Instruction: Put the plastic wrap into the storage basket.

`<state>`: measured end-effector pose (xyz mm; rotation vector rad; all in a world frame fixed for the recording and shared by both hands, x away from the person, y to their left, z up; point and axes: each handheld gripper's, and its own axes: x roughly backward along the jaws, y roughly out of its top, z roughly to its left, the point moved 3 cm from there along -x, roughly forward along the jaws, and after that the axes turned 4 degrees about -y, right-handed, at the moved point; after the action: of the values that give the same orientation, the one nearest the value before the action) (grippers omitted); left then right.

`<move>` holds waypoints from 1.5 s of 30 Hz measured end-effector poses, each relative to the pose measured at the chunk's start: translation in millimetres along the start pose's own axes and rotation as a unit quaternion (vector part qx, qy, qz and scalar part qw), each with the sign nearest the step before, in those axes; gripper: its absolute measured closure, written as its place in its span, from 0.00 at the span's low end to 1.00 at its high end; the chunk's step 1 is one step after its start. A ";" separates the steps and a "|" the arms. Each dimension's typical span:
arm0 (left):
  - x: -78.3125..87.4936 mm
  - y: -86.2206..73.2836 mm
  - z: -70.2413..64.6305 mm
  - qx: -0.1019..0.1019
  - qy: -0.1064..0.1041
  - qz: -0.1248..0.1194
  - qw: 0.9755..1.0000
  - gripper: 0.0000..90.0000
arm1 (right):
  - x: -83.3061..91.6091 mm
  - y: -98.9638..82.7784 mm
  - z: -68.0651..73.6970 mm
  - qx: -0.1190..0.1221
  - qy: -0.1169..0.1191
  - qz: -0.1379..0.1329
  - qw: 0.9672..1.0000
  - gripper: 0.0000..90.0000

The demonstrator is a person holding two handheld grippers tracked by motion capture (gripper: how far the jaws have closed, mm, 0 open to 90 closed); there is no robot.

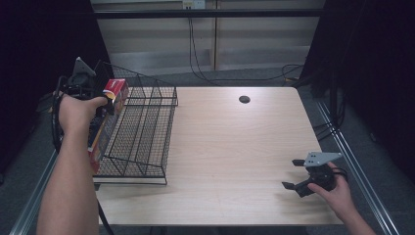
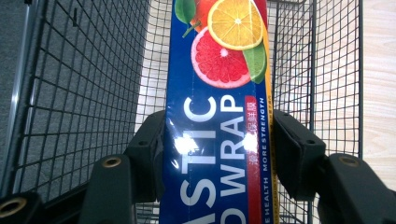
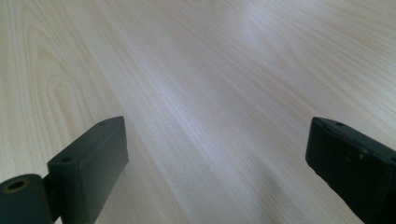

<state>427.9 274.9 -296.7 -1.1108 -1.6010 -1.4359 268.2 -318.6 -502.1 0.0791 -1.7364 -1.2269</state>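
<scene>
1. Holding a long box of plastic wrap (image 2: 217,116), the left gripper (image 2: 217,149) has its jaws clamped on the box's two long sides, and the box hangs end-down over the left end of the black wire rack (image 1: 147,129).

2. Judging by this, the step in hand is setting the box into the rack. Its lower end already sits inside the wire side wall at the near left corner, and whether it touches the rack floor cannot be told.

3. The next move likely calls for lowering the box until it rests on the wire, keeping it clear of the side wall, and only then spreading the jaws.

4. The right gripper (image 1: 302,174) rests low over the wooden table (image 1: 230,147) near its right front corner, well apart from the rack, jaws wide with nothing between them.

5. The left gripper view gives what the high view cannot: the blue face of the box with citrus slices and white lettering, and both pads pressing its edges, with wire mesh behind.

6. The high view shows the red end of the box, the left hand (image 1: 78,112) tilted over the rack, and the rack's sloped shape.

7. The right gripper view shows bare wood grain between its two jaws.
</scene>
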 end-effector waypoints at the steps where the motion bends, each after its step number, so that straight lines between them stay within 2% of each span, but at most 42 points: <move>1: -0.7 0.0 0.1 -0.001 0.003 0.000 1.000 0.47 | 0.0 0.0 0.0 0.001 -0.002 0.001 1.000 0.06; 11: -4.6 -0.2 -0.7 -0.007 0.003 0.008 1.000 0.47 | -0.2 -0.2 0.0 0.001 -0.003 0.002 1.000 0.06; 17: -5.7 -0.6 -1.9 0.001 -0.001 0.008 1.000 0.47 | -0.3 -0.2 -0.1 0.001 -0.004 0.002 1.000 0.06; 22: -7.8 -0.9 -3.7 -0.006 0.001 0.018 1.000 0.47 | -0.3 -0.2 0.0 0.001 -0.003 0.002 1.000 0.06; 28: -10.0 -1.5 -3.0 -0.005 0.004 0.019 1.000 0.46 | -0.7 -0.6 0.4 0.002 0.001 0.002 1.000 0.06; 31: -11.8 -2.7 -2.0 0.004 0.000 0.017 1.000 0.46 | -0.6 -0.6 0.3 0.002 -0.001 0.004 1.000 0.06; 33: -12.0 -3.1 -1.5 0.004 -0.001 0.021 1.000 0.46 | -0.8 -0.7 0.1 0.001 0.000 0.003 1.000 0.06; 34: -12.3 -3.1 -0.8 -0.003 0.002 0.022 1.000 0.46 | -0.8 -0.7 0.1 0.002 0.000 0.003 1.000 0.06; 39: -17.0 -4.4 -0.2 0.000 0.004 0.028 1.000 0.46 | -1.3 -0.6 0.7 0.002 0.001 0.004 1.000 0.06; 40: -18.1 -4.7 -1.0 0.008 0.004 0.027 1.000 0.46 | -1.4 -0.5 0.9 0.002 0.001 0.004 1.000 0.06; 42: -18.3 -4.3 -1.0 0.005 0.004 0.030 1.000 0.45 | -1.2 -0.6 1.0 0.003 0.000 0.004 1.000 0.06; 44: -16.7 -3.5 -0.9 -0.001 0.004 0.026 1.000 0.44 | -1.5 -0.9 0.9 0.004 0.000 0.006 1.000 0.06; 45: -14.3 -2.4 -2.0 0.002 0.001 0.016 1.000 0.44 | -1.7 -1.0 0.6 0.004 0.001 0.005 1.000 0.06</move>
<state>431.1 270.9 -310.4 -1.1273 -1.5782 -1.4120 268.2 -317.7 -503.9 0.0752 -1.7370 -1.2124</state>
